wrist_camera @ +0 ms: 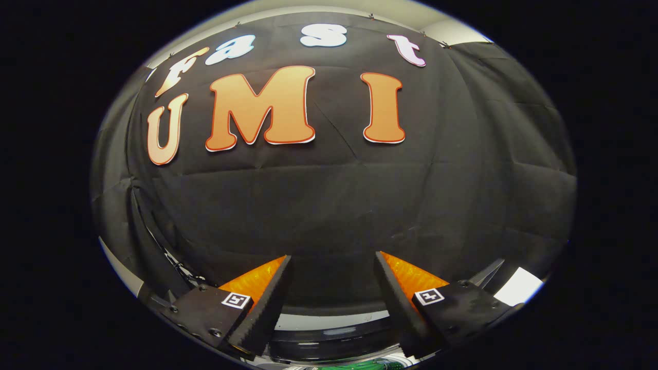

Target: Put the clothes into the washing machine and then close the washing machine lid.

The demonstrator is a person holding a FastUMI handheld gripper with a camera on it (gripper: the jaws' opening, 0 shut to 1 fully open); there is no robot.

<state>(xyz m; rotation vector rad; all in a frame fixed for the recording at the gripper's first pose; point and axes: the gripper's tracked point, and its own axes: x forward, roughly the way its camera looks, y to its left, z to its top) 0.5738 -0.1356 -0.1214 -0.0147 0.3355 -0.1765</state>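
Note:
My gripper (333, 259) is open, its two fingers spread wide with nothing between them. It is raised and faces the booth's black cloth wall. Low between the finger bases I see a curved dark rim with a pale band, the top of the washing machine (329, 322). Under that rim a scrap of green and white cloth (360, 364) shows, most of it hidden.
The black cloth wall (329, 205) hangs straight ahead beyond the fingers. A white flat object (519, 285) lies to the right of the right finger. A pale strip of surface (121, 270) runs along the left, beside cables.

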